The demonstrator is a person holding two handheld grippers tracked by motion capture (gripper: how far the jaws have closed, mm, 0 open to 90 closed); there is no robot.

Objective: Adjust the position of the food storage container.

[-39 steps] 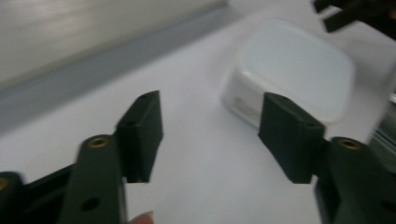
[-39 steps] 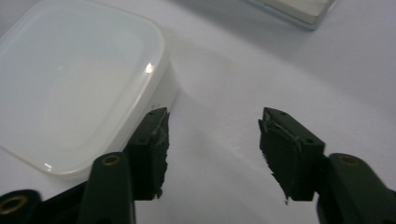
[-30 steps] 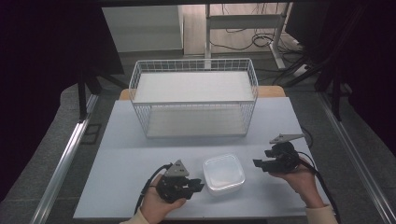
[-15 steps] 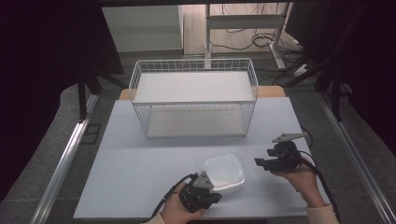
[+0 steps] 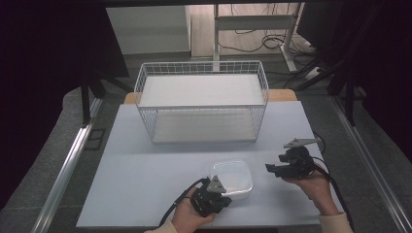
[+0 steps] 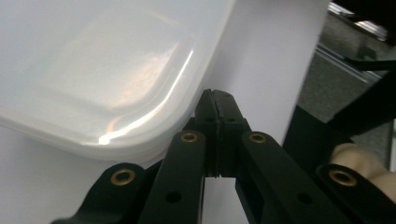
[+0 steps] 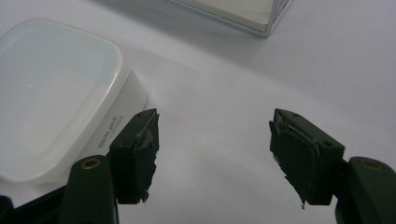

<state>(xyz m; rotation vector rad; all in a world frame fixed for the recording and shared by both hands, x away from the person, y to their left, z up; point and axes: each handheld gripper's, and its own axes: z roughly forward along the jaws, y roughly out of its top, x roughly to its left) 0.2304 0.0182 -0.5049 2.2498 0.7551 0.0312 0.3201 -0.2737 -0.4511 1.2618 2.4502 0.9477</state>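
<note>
Left tongs have slid right across the desk to the near left corner of the lidded container.
Jaws pressed together beside that corner, gripping nothing; right tongs hover spread on its far side. Best move, I'd say: open, then bite the lid's lip squarely. Little room to the near desk edge, plenty toward the wire basket.

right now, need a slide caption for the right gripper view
Open right gripper poised over the white table beside a lidded translucent plastic container.
</note>
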